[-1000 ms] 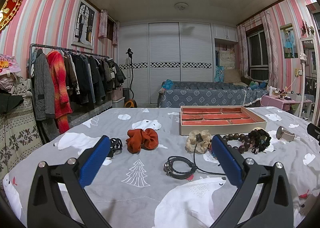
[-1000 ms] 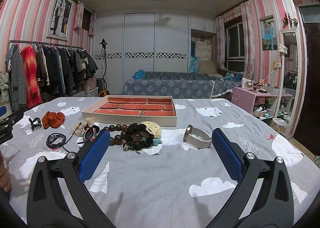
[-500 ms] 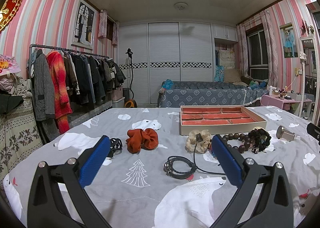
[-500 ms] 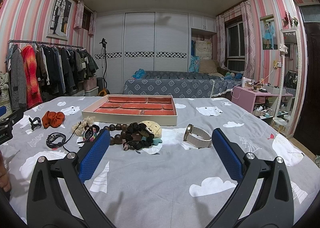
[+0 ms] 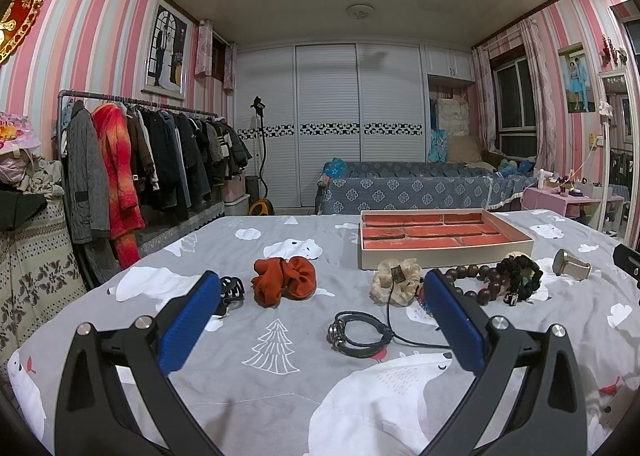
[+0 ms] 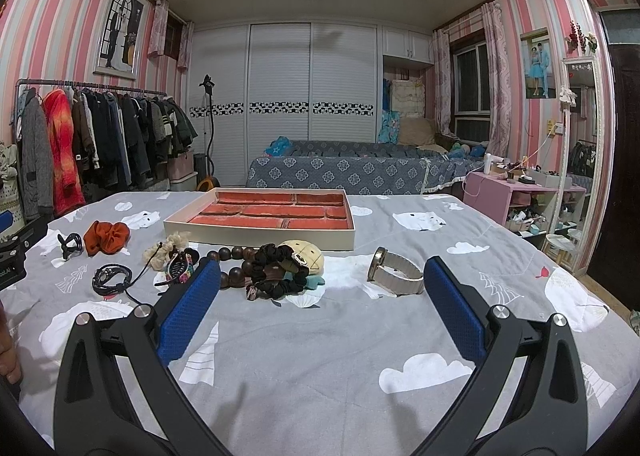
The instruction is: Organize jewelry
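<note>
Bed [image 5: 280,384] in grey bear-print cover, everything laid out on top. Tray [image 6: 260,234] with red compartments toward the far side, no jewelry in any compartment on view. Orange scrunchie [image 5: 285,285] left of centre, black claw clip [image 5: 232,292] just beside it. Cream scrunchie [image 5: 396,285] close in front of the tray, a cord running from it toward the black bracelet [image 5: 358,333]. Brown beads [image 6: 236,265] touching a black scrunchie [image 6: 276,271], a pale round piece [image 6: 306,256] tucked behind. Watch [image 6: 396,274] apart on the right, resting on its side.

Nothing changed against the views a second back: same framing, same layout, both tools held still above the cover. Sorting not yet begun, by the look of it.

Left gripper [image 5: 320,300] spread wide, nothing between the pads, bracelet lying ahead between the fingers. Right gripper [image 6: 320,284] equally wide, nothing held, bead cluster ahead and watch near the right finger. Likely first picks: bracelet on the left, watch or beads on the right.
</note>
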`<state>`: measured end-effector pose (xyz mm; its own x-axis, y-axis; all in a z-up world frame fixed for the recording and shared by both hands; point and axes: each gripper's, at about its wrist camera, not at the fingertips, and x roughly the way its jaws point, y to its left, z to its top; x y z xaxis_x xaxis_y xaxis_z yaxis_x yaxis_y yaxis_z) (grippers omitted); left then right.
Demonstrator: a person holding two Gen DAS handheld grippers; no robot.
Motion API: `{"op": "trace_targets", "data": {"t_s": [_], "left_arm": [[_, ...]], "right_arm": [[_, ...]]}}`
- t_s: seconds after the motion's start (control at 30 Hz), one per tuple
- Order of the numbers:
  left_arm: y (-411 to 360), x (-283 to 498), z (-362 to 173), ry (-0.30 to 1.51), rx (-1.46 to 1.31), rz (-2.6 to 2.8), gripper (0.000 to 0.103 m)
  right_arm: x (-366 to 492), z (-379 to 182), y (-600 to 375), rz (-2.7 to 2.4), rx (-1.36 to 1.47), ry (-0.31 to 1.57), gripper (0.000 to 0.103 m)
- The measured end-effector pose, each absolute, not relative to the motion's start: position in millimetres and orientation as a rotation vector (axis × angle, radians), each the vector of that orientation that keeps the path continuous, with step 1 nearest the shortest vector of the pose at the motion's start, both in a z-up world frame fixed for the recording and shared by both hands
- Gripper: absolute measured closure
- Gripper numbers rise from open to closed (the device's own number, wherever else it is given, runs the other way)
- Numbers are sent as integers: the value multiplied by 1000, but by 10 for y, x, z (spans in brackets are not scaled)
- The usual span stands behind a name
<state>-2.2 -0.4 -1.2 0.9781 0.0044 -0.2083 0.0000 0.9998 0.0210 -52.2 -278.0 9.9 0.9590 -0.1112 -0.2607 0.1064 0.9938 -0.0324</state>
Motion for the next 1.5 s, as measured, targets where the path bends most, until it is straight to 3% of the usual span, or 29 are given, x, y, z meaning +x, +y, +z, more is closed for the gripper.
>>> {"op": "trace_targets", "data": {"t_s": [0.73,1.03,1.2,1.5], "left_arm": [[1,-11,-22,213,40,1,4],[-244,41,-59,272,187,-29,4],[-277,245,-121,389,211,-54,4],[-58,832,-350,698,76,-66,5]], "right_arm": [[-519,106,-2778,-111,-27,271,4],[-411,-16,-2744,-118,-51,333,4],[-283,-35,-2676,-119,-132,474,4],[-79,-8,-2649,-97,-109,450,4]]}}
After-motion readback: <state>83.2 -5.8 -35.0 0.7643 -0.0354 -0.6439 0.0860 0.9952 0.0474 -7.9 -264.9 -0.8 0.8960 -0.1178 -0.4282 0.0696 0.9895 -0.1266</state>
